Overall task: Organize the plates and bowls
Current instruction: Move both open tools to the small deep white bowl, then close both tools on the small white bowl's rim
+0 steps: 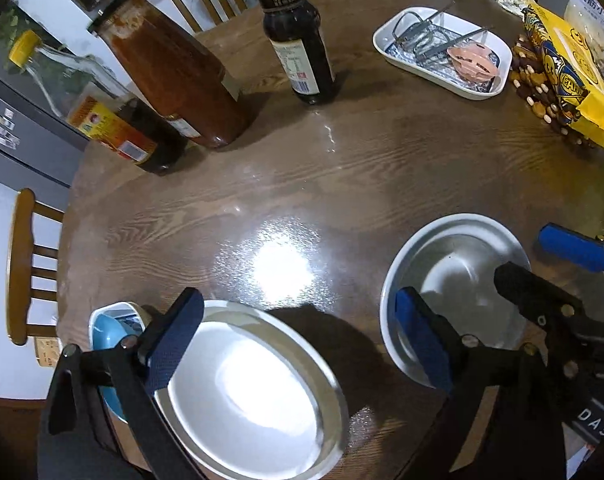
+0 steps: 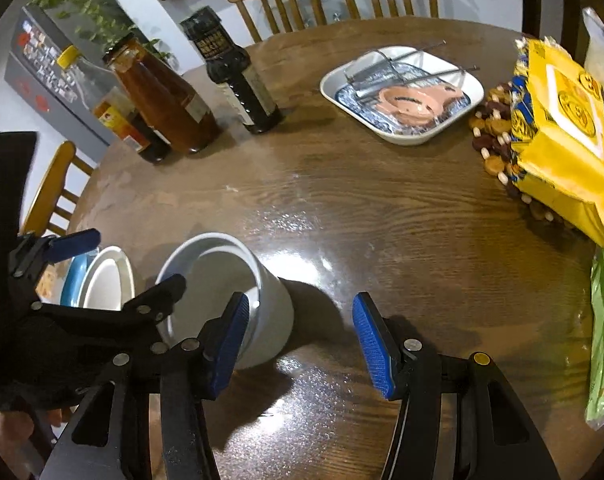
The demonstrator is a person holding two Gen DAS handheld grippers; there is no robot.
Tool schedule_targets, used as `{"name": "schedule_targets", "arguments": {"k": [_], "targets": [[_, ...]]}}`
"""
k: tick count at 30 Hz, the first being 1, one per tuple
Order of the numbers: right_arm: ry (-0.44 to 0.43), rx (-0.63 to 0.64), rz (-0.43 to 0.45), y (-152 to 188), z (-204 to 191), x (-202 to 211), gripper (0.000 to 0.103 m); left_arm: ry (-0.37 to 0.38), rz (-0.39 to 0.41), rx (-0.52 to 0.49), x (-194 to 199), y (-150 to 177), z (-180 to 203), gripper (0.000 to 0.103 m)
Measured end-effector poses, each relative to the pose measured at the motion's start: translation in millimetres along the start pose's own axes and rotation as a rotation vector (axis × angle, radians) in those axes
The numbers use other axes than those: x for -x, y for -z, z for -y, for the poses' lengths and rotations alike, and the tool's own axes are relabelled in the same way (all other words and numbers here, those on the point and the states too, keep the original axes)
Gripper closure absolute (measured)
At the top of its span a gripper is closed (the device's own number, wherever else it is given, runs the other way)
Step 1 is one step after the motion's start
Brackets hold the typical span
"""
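A white plate lies at the near table edge, directly below my left gripper, which is open and straddles it without touching. Its left finger stands over a blue bowl beside the plate. Its right finger overlaps the left rim of a deep white bowl. My right gripper is open; its left pad is over that white bowl at the near rim, while its right pad hangs above bare table. In the right wrist view, the left gripper hovers over the plate and blue bowl.
On the round wooden table stand a dark bottle, a sauce jar and an oil bottle at the back left. A rectangular white dish holds metal utensils. A yellow bag and a beaded mat are at right. Chairs surround the table.
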State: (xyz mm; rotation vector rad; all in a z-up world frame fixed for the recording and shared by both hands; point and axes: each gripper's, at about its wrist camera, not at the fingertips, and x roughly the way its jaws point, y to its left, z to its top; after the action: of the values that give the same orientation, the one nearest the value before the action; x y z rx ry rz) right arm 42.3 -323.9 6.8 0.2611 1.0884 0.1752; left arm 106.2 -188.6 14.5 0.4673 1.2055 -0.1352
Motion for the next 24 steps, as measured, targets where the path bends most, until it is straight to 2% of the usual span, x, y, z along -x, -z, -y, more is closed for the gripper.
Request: {"name": "schedule_targets", "arguments": {"k": [4,7,8,9,10,11,12,14,15,20,24], "targets": [[-0.023,-0.011,-0.044,-1,4,-10,0.046,0.026,-0.029,-0.022,-9,-3,4,0.014],[-0.023,-0.006,-0.043,-3,3,-10,0.047,0.043,-0.03,-0.064,-10,-5,11,0.023],[-0.031,-0.005,-0.044,-3,3,-11,0.05,0.069,-0.04,-0.07,-11,-6,13,0.036],[-0.049,-0.006,-0.046,-3,2,-12,0.058,0.095,-0.052,-0.071,-13,-6,14,0.051],[-0.076,-0.009,-0.05,-2,-1,-13,0.064,0.128,-0.068,-0.066,-14,-6,17,0.059],[-0.094,-0.011,-0.052,-2,-2,-13,0.075,0.163,-0.077,-0.058,-15,-6,19,0.072],[-0.106,-0.009,-0.044,-2,-5,-13,0.081,0.178,-0.083,-0.05,-15,-6,20,0.079],[-0.099,-0.009,-0.032,-3,-7,-12,0.082,0.198,-0.09,-0.04,-15,-7,21,0.085],[-0.103,-0.015,-0.024,-3,-7,-13,0.082,0.211,-0.09,-0.036,-15,-7,22,0.094],[-0.094,-0.041,0.014,1,-7,-11,0.086,0.27,-0.076,0.021,-9,-2,23,0.092],[-0.101,-0.047,0.056,1,-9,1,0.088,0.239,0.006,0.022,12,-1,21,0.091]]}}
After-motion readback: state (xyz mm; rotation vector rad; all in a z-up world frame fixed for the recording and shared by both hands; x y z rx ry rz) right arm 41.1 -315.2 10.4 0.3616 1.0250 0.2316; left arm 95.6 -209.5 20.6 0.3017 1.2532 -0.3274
